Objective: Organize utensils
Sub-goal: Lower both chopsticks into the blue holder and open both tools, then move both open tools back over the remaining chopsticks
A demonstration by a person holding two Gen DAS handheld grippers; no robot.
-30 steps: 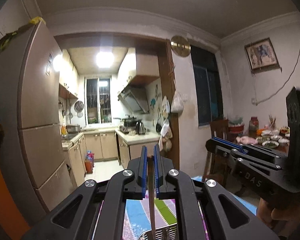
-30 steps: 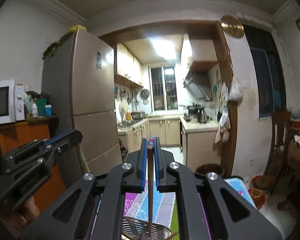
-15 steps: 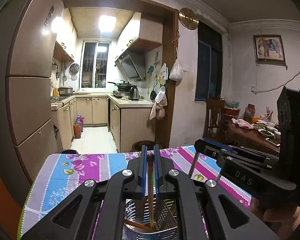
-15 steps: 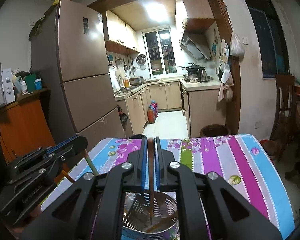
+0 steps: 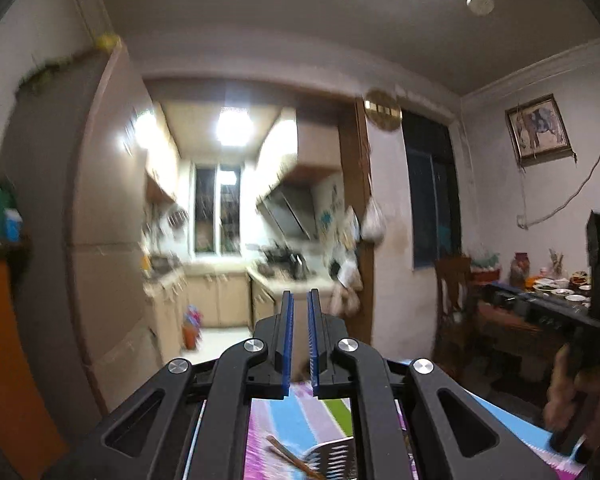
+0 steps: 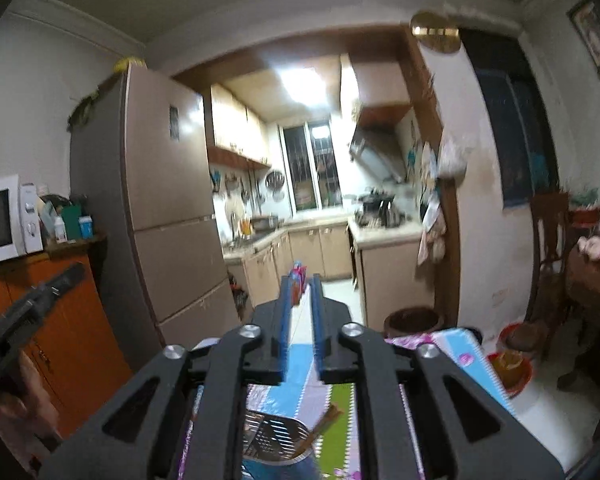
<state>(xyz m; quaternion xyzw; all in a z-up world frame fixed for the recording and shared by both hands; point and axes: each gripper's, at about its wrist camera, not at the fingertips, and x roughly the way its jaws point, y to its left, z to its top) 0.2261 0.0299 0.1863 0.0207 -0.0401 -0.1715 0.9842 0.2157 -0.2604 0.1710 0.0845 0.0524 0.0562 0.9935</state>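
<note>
The chopsticks (image 6: pixel 325 421) sit in the metal holder (image 6: pixel 274 438), which stands on the striped cloth of the counter (image 6: pixel 340 400), low in both views and right under your grippers. From the right wrist view a brown stick end pokes over the holder's right rim, tilted; from the left wrist view another stick (image 5: pixel 290 458) lies slanted across the perforated basket (image 5: pixel 332 454). Both views are blurred, so I can't count the sticks.

Your right gripper (image 6: pixel 301 292) has just been opening: its blue pads stand clearly apart w/ nothing between them, released. Your left gripper (image 5: pixel 299 308) also shows a narrow gap between its blue pads, w/ no stick in it, so it's let go too. Both point level, above the holder, not touching it.

In the left wrist view your right hand (image 5: pixel 568 392) shows at the right edge, wrapped round the black handle of the other gripper. In the right wrist view the left unit's black body shows at the left edge.

Beyond the counter: fridge (image 6: pixel 168 208) at left, kitchen doorway straight ahead, microwave (image 6: pixel 0 220) on an orange cabinet (image 6: pixel 72 312), dark window (image 5: pixel 432 200) at right.
</note>
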